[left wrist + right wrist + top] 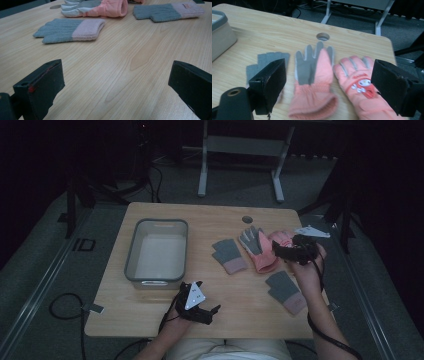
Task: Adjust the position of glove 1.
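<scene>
— What do you have on the counter [150,320] right now?

— I see four gloves on its right half. Two are knit, grey with pale pink cuffs: the far knit glove [229,255] lies flat near the middle, and the near knit glove [285,291] lies closer to me, toward the right edge. Between and behind them are two padded salmon-pink gloves. The palm-up glove [312,82] shows a grey palm and grey fingers with a gathered cuff; the printed glove [362,85] lies just beside it, back up, with a small cartoon figure and lettering on it. From my right hand-held gripper view their fingers point toward the round hole [322,36] in the counter.

— And the bin?

— A grey bin [131,251] with a pale inside sits on the left half, well apart from the gloves.

— How are your hands?

— My left hand-held gripper [206,312] is low over the near edge, jaws spread wide with bare wood between them. My right hand-held gripper [292,251] hovers above the padded gloves, also released, jaws wide apart and grasping nothing. I can't tell whether it touches the fabric.

— Anything beyond the counter?

— Dark carpet and the white legs of a frame [202,170].
</scene>
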